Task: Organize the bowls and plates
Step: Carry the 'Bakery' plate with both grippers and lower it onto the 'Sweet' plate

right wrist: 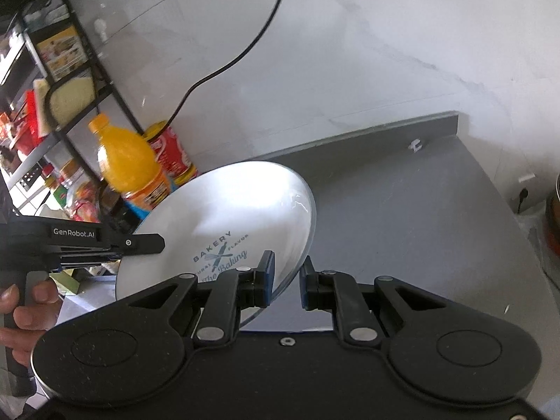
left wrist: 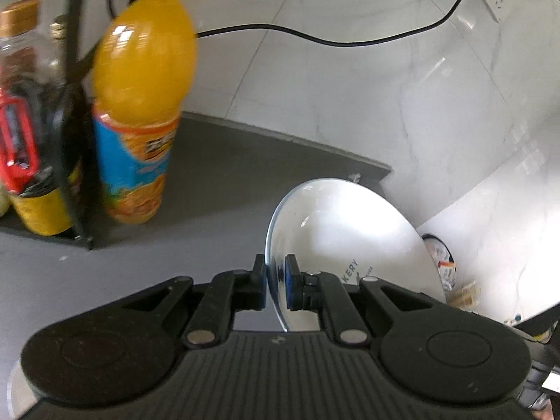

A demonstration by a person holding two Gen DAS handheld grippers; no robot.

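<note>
Clamping the plate [left wrist: 350, 241] rim between its pads, left gripper [left wrist: 276, 280] holds it tilted on edge above the grey counter [left wrist: 217, 182]. Right gripper [right wrist: 285, 280] has jaws spread around the opposite rim; contact hard to judge. Plate print reads "BAKERY", "Baking"; the rest is cut off by the fingers. "GenRobot.AI" shows on the left tool. Juice bottle [left wrist: 140, 105] label is blurred; rack [right wrist: 70, 80] items are unreadable.
</note>
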